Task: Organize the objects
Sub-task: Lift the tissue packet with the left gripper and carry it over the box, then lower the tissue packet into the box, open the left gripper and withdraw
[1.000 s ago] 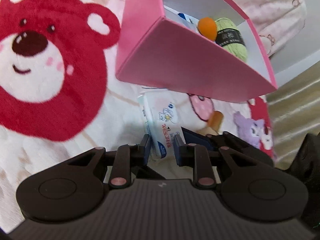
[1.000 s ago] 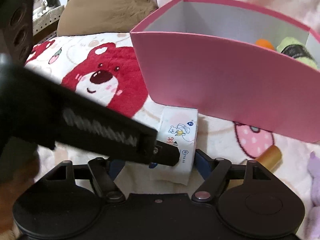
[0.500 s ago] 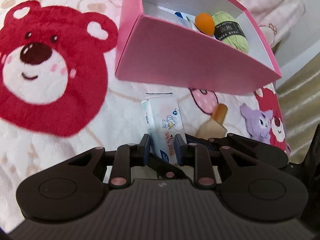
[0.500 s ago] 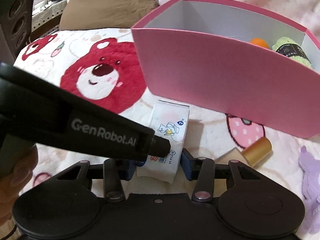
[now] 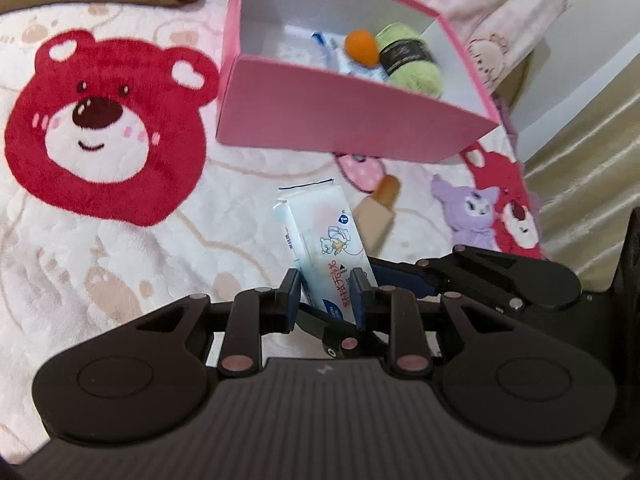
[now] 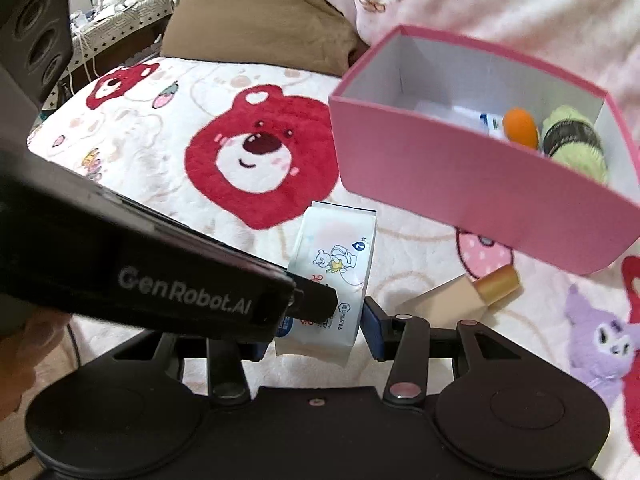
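Observation:
A white wet-wipes pack (image 5: 320, 240) with a cartoon bear print hangs above the blanket, held from both sides. My left gripper (image 5: 328, 296) is shut on its near end, pinching the thin side. My right gripper (image 6: 316, 332) is shut across the width of the same pack (image 6: 336, 256); its left finger is hidden behind the left gripper's black body. Just beyond stands the pink box (image 5: 352, 120), which holds an orange ball (image 5: 362, 48), a green yarn ball (image 5: 412, 64) and white packets.
A beige bottle with a gold cap (image 6: 452, 296) lies on the bear-print blanket (image 5: 100, 128) between the pack and the box (image 6: 460, 184). A brown pillow (image 6: 260, 16) and a pink blanket lie behind. The bed's edge runs along the right.
The right gripper's jaws closed onto the pack. Both grippers then rose with it, lifting it off the blanket, and more of the box's inside came into view.

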